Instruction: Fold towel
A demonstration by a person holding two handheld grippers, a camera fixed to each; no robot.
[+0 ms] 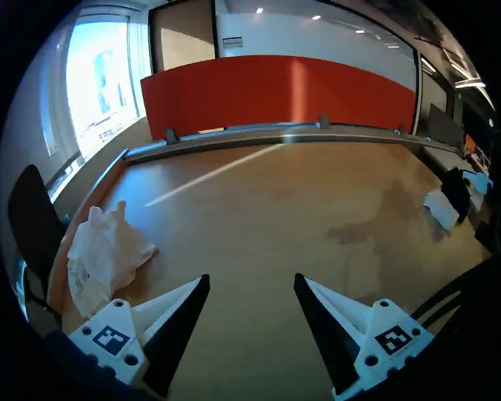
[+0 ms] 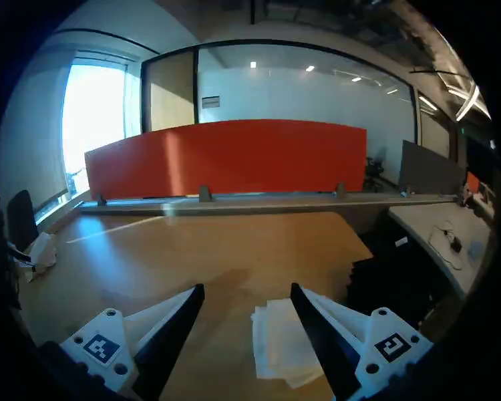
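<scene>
The towel [image 2: 280, 341] is lying folded on the desk [image 2: 204, 260] near its right edge, partly hidden behind the right finger of the right gripper [image 2: 246, 287]; whether they are touching is unclear. That gripper's fingers are standing apart, gripping nothing. The left gripper [image 1: 251, 276] is also gaping open, over bare desk. A white bag [image 1: 103, 257] is slumping at the desk's left edge. An orange divider [image 1: 277, 90] is standing along the far side.

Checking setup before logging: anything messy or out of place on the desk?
A crumpled white bag slumps at the left edge of the desk. The folded towel lies near its right edge, layers slightly fanned. Nothing spilled.
</scene>
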